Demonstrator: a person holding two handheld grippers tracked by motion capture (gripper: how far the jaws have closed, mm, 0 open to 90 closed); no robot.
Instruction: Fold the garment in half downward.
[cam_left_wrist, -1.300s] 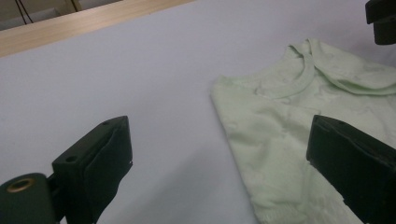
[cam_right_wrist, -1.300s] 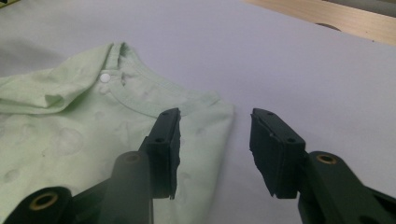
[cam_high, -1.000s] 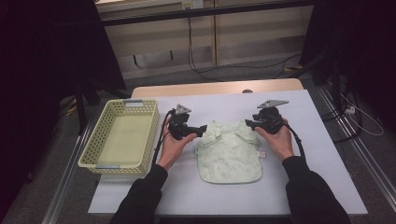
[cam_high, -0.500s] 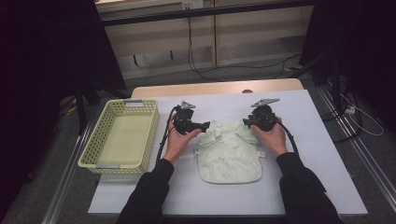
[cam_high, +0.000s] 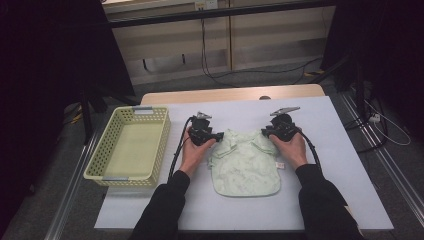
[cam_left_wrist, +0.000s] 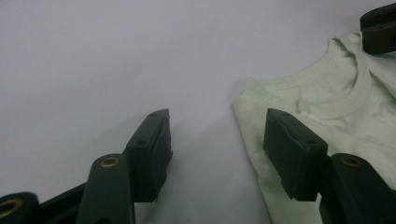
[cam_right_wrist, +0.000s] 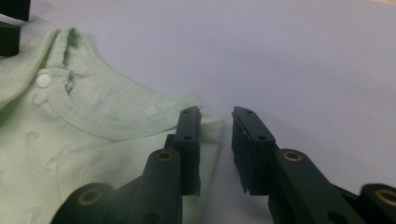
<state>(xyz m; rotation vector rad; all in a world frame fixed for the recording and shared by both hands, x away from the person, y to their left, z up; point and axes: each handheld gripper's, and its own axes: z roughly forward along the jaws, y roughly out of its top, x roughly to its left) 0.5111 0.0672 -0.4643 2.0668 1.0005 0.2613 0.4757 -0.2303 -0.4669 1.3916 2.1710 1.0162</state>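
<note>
Both claws at the shoulders of the pale green baby top

From the high view I see the baby top (cam_high: 244, 162) lying flat on the grey worktop (cam_high: 345, 165), neck end away from me, with my left claw (cam_high: 216, 136) at its left shoulder and my right claw (cam_high: 265, 133) at its right one; a yellow basket (cam_high: 102, 150) stands well apart to the left. In the left gripper view my left claw (cam_left_wrist: 217, 140) has just been closing, yet its jaws are still released, one over bare worktop and one over the shoulder edge, the corner between them. In the right gripper view my right claw (cam_right_wrist: 216, 135) has been closing too; a narrow gap remains, the shoulder corner lies under one jaw, nothing is pinched.
</note>
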